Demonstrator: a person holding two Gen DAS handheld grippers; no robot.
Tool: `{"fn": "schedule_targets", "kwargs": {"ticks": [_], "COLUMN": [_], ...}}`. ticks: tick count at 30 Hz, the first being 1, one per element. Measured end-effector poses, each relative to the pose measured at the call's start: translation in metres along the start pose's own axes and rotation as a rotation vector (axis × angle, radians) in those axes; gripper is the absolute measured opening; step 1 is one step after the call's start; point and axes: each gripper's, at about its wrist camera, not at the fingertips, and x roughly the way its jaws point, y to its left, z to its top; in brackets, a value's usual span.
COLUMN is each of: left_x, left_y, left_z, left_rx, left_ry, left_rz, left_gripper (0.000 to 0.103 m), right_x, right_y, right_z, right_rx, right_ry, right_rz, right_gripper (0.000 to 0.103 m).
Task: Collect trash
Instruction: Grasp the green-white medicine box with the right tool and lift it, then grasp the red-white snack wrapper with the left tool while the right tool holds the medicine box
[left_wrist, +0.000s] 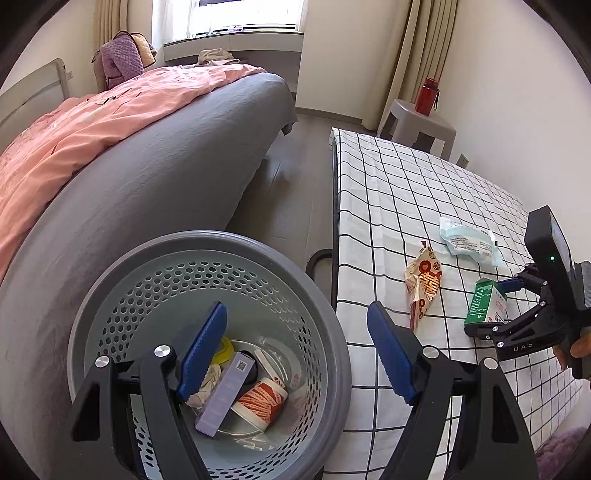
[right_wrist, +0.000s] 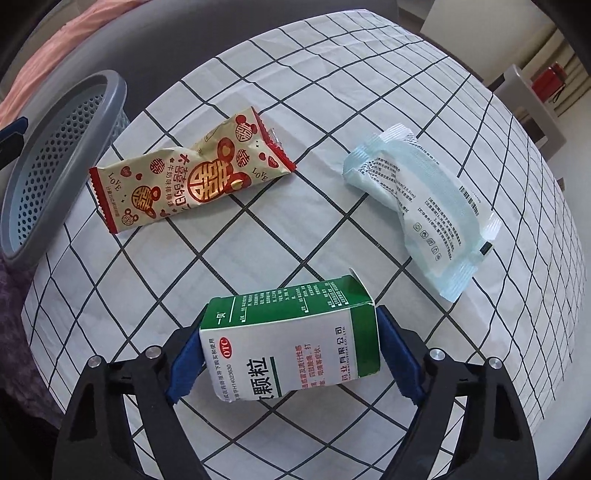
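Trash: a green-and-white medicine box (right_wrist: 291, 339) is lying on its side on the checked tablecloth (right_wrist: 332, 110), near the table's front edge.
Right gripper (right_wrist: 291, 354): it is pointing steeply down over the box, its blue pads (right_wrist: 184, 365) sitting at the box's two ends; both appear to be touching the card, so it looks to be clasping the box.
Left gripper (left_wrist: 295, 347): it is hanging released above the bin with nothing between its fingers.
Bin (left_wrist: 332, 332): a grey perforated basket is standing on the floor between the bed (left_wrist: 166, 166) and the table, already holding a lilac carton (left_wrist: 225, 395), a red-patterned paper cup (left_wrist: 262, 402) and crumpled paper.
Other litter: a cream-and-red snack wrapper (right_wrist: 192, 173) and a pale blue sachet (right_wrist: 417, 210) are lying apart on the cloth, beyond the box.
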Motion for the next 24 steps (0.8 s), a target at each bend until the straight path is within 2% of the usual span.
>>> {"fn": "schedule_targets", "kwargs": {"ticks": [3, 10, 15, 20, 24], "left_x": [-0.002, -0.009, -0.017, -0.025, -0.029], "left_y": [0.000, -0.001, -0.003, -0.009, -0.015], "left_z": [-0.001, -0.003, -0.007, -0.014, -0.018], "left_rx": [0.000, 0.001, 0.013, 0.042, 0.071], "left_ry": [-0.005, -0.023, -0.039, -0.060, -0.067], "left_rz": [-0.003, -0.018, -0.033, -0.037, -0.032], "left_gripper": [0.075, 0.075, 0.075, 0.075, 0.075], "right_x": [-0.012, -0.049, -0.068, -0.086, -0.098], "right_y": [-0.004, -0.020, -0.015, 0.000, 0.005], "right_z": [-0.004, -0.028, -0.052, -0.081, -0.099], "right_rx": [0.065, 0.369, 0.534, 0.645, 0.688], "right_ry": [-0.064, -0.371, -0.571, -0.760, -0.840], "right_rz": [0.034, 0.166, 0.168, 0.130, 0.068], "right_gripper": [0.081, 0.081, 0.081, 0.081, 0.081]}}
